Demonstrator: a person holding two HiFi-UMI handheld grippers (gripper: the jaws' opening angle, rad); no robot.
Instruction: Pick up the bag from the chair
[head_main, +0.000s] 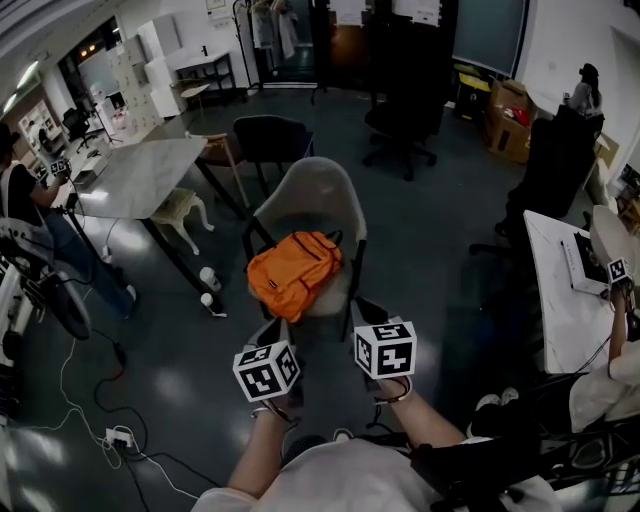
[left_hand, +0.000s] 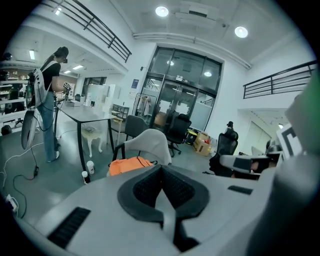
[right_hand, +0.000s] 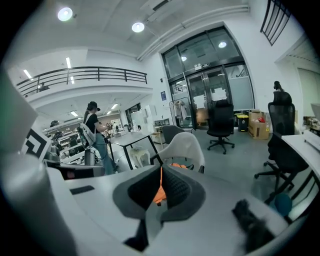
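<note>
While the orange bag (head_main: 293, 272) lies on the seat of the pale chair (head_main: 310, 185), both grippers are held side by side in front of the seat and point toward it. The left gripper (head_main: 277, 328) has its jaws pressed together with nothing between them. The right gripper (head_main: 366, 312) is closed and empty too. Neither one grips the bag.
</note>
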